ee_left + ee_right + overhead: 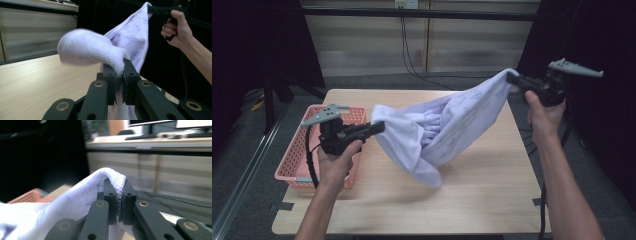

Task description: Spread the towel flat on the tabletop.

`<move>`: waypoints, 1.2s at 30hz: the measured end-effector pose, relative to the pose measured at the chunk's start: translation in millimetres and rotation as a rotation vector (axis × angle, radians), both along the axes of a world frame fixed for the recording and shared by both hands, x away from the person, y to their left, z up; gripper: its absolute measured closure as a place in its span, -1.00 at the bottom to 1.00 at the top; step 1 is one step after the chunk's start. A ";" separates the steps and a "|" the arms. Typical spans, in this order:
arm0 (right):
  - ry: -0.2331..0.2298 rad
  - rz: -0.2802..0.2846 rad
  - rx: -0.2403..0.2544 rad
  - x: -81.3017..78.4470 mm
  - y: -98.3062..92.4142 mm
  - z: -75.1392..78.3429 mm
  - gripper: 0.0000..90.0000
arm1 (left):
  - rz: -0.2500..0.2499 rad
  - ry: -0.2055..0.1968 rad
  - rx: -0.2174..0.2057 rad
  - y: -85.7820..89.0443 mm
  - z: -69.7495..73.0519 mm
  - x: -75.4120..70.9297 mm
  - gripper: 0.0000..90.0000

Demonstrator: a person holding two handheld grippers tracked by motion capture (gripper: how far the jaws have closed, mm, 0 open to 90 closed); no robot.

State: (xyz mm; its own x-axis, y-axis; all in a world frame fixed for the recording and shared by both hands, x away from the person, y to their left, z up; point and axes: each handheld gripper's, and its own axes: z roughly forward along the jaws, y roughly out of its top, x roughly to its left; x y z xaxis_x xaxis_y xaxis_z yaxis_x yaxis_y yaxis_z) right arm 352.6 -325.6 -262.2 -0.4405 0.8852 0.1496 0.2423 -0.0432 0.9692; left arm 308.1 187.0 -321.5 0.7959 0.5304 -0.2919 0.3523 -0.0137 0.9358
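A white towel (447, 125) hangs above the table (492, 200) — the left hand-held gripper (379, 127) and right hand-held gripper (512, 77) each clamp a corner tightly.

Wooden table (482, 200); pink basket (292, 170) at left edge.

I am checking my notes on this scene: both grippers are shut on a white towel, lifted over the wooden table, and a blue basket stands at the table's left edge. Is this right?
One detail is wrong: the basket is pink, not blue, as the high view shows. The rest holds: the left gripper and the right gripper are both shut on the white towel, lifted over the wooden table.
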 end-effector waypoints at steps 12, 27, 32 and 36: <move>0.187 0.025 -0.121 28.6 15.4 -74.7 0.14 | -0.035 0.202 0.142 -21.4 -71.0 12.1 0.09; 0.330 0.241 -0.141 -61.9 49.0 -171.9 0.09 | -0.042 0.207 0.213 -8.1 -100.4 -14.8 0.71; 0.382 0.277 -0.171 -69.5 58.5 -200.1 0.07 | -0.070 0.242 0.255 -15.2 -118.2 -18.1 0.73; 0.441 0.260 -0.194 -65.9 55.7 -220.6 -0.07 | -0.067 0.246 0.285 -20.1 -125.9 -17.0 0.55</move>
State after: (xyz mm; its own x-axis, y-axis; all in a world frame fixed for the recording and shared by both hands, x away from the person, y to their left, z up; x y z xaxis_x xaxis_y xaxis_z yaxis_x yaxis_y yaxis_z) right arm 286.8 -269.8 -482.8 -0.5812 0.7851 0.2141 0.6062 0.2422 0.7575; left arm 291.1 166.9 -447.4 0.7558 0.5674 -0.3269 0.5559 -0.2921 0.7783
